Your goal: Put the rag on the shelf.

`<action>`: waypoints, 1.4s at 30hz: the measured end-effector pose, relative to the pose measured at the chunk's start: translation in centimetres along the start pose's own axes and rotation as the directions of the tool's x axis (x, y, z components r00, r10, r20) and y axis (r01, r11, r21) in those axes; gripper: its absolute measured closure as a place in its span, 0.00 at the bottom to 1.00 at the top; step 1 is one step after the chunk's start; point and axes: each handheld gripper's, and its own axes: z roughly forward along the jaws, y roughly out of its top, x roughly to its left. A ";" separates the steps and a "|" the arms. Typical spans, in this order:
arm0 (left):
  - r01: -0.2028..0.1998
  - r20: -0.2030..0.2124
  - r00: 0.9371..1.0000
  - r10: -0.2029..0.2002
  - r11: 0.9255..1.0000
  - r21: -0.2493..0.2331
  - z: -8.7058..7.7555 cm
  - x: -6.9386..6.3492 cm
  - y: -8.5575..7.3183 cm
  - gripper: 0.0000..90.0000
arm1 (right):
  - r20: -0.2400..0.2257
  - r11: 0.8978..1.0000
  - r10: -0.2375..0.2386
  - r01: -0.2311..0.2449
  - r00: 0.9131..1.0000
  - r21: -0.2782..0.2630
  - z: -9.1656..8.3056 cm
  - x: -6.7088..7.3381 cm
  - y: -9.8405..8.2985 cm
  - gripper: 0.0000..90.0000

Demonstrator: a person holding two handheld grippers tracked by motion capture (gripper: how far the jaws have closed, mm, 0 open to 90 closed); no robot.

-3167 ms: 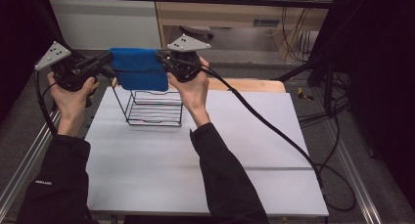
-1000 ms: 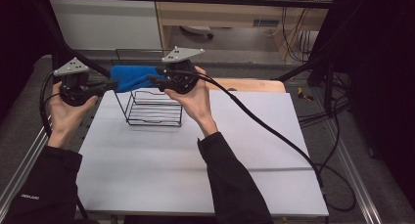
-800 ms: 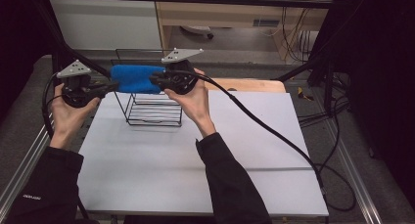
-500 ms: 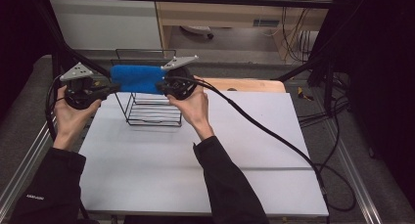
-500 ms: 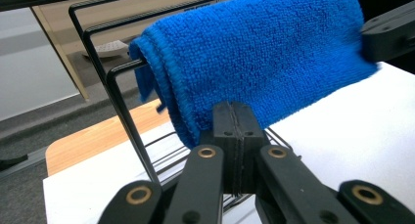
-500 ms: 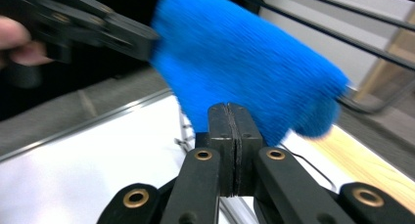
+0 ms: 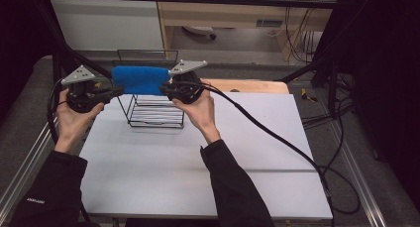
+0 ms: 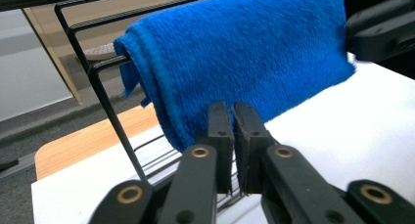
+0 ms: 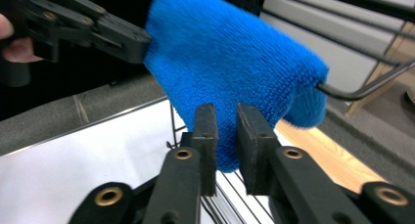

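Two handheld grippers meet at a folded blue terry towel in the high view, one at each end. The towel hangs over the top bars of a black wire rack that stands on the far left part of the white tabletop. The left gripper reaches the towel's left end and the right gripper its right end, each held in a hand with a dark sleeve, a black cable trailing from the right one across the table.

Seen from the left gripper view, the left gripper has its black jaws drawn almost together, only a thin slit between them, at the towel's lower edge. They have just been opening a little; whether any cloth is pinched in that slit cannot be told. The towel drapes over the rack's wire bars, with the other gripper at its far end.

From the right gripper view, the right gripper shows a narrow gap between its jaws, and they have just been opening. The towel's lower edge hangs down into that gap, yet the pads do not visibly press it. The rack's wire runs out from under the cloth, and the other gripper touches the towel's far end.
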 end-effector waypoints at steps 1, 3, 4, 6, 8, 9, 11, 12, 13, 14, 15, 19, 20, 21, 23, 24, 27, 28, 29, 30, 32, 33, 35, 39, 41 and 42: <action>0.003 0.006 1.000 -0.003 1.000 0.003 -0.2 -0.1 -0.1 0.91 | -0.002 1.000 0.001 -0.001 1.000 -0.007 -0.3 0.1 0.1 0.81; 0.006 0.011 1.000 -0.007 1.000 0.018 -0.5 -0.3 -0.4 0.87 | -0.009 1.000 0.010 -0.011 1.000 -0.022 -1.2 0.2 0.2 0.74; 0.007 0.010 1.000 -0.007 1.000 0.027 -0.7 -0.4 -0.5 0.83 | -0.007 1.000 0.014 -0.014 1.000 -0.028 -1.7 0.2 0.1 0.70; 0.001 0.005 1.000 -0.001 0.999 0.043 -0.8 -0.7 -0.9 0.76 | 0.005 1.000 0.021 -0.021 1.000 -0.023 -2.5 0.0 -0.1 0.63; -0.004 0.001 1.000 0.004 0.999 0.052 -0.9 -1.1 -1.3 0.68 | 0.017 1.000 0.024 -0.024 1.000 -0.014 -3.2 -0.2 -0.6 0.56; -0.004 0.004 1.000 0.004 0.998 0.055 -0.9 -1.2 -1.5 0.64 | 0.021 0.999 0.036 -0.036 0.999 -0.014 -3.6 -0.4 -1.0 0.53; -0.006 0.010 1.000 0.005 0.998 0.066 -0.8 -1.6 -2.1 0.58 | 0.015 0.998 0.064 -0.064 0.998 -0.015 -4.4 -0.8 -1.7 0.44; -0.005 0.011 1.000 0.004 0.998 0.070 -0.7 -1.8 -2.4 0.54 | 0.017 0.997 0.075 -0.075 0.997 -0.015 -4.7 -0.9 -2.1 0.42; -0.004 0.013 1.000 0.003 0.997 0.076 -0.6 -1.9 -2.7 0.50 | 0.019 0.997 0.079 -0.079 0.997 -0.010 -5.1 -1.1 -2.5 0.39; -0.008 0.017 1.000 0.007 0.997 0.081 -0.4 -2.1 -3.1 0.47 | 0.024 0.997 0.082 -0.082 0.996 -0.003 -5.4 -1.3 -2.9 0.36; -0.009 0.021 1.000 0.007 0.996 0.087 -0.2 -2.2 -3.4 0.44 | 0.029 0.996 0.088 -0.088 0.996 0.001 -5.8 -1.5 -3.4 0.33; -0.009 0.038 0.999 0.004 0.993 0.114 0.7 -3.0 -4.6 0.31 | 0.037 0.992 0.122 -0.123 0.992 0.011 -7.2 -2.3 -5.3 0.24; -0.014 0.044 0.999 0.009 0.993 0.121 0.9 -3.2 -4.9 0.29 | 0.044 0.992 0.125 -0.126 0.991 0.015 -7.5 -2.5 -5.9 0.21; -0.016 0.050 0.999 0.010 0.992 0.123 1.1 -3.4 -5.2 0.25 | 0.050 0.991 0.129 -0.130 0.990 0.022 -7.9 -2.8 -6.4 0.19; -0.023 0.053 0.998 0.017 0.992 0.126 1.5 -3.9 -5.8 0.18 | 0.059 0.990 0.138 -0.140 0.989 0.032 -8.5 -3.2 -7.4 0.16; -0.025 0.056 0.998 0.018 0.992 0.126 1.7 -4.1 -6.0 0.17 | 0.062 0.988 0.145 -0.147 0.988 0.036 -8.8 -3.5 -7.9 0.14; -0.027 0.069 0.997 0.018 0.991 0.127 2.4 -4.8 -7.0 0.13 | 0.079 0.985 0.164 -0.168 0.983 0.045 -9.8 -4.1 -9.6 0.11; -0.026 0.070 0.997 0.017 0.991 0.129 2.5 -4.9 -7.2 0.12 | 0.083 0.984 0.166 -0.171 0.983 0.054 -10.2 -4.3 -10.4 0.10; -0.022 0.068 0.998 0.013 0.991 0.132 2.8 -5.1 -7.6 0.11 | 0.088 0.984 0.166 -0.171 0.982 0.058 -10.4 -4.4 -10.8 0.08; -0.022 0.069 0.998 0.013 0.991 0.136 2.9 -5.2 -7.8 0.10 | 0.097 0.982 0.170 -0.176 0.981 0.062 -10.8 -4.5 -11.6 0.07; -0.022 0.072 0.997 0.012 0.989 0.143 3.3 -5.5 -8.5 0.10 | 0.100 0.981 0.181 -0.187 0.978 0.058 -11.3 -4.7 -12.6 0.06; -0.018 0.071 0.997 0.008 0.989 0.144 3.4 -5.6 -8.8 0.09 | 0.101 0.979 0.186 -0.192 0.977 0.059 -11.6 -4.8 -13.3 0.05; -0.015 0.074 0.997 0.004 0.989 0.147 3.7 -6.0 -9.5 0.08 | 0.102 0.976 0.200 -0.207 0.974 0.065 -12.0 -5.0 -14.5 0.02; -0.012 0.081 0.997 0.000 0.989 0.146 4.0 -6.4 -10.6 0.08 | 0.116 0.969 0.220 -0.230 0.969 0.086 -12.9 -5.4 -17.5 0.01; -0.010 0.086 0.996 -0.003 0.990 0.142 4.2 -6.5 -11.2 0.08 | 0.113 0.964 0.242 -0.252 0.964 0.089 -13.3 -5.5 -18.8 0.01; -0.009 0.087 0.996 -0.004 0.990 0.142 4.2 -6.6 -11.4 0.08 | 0.116 0.959 0.257 -0.268 0.959 0.094 -13.5 -5.5 -19.6 0.01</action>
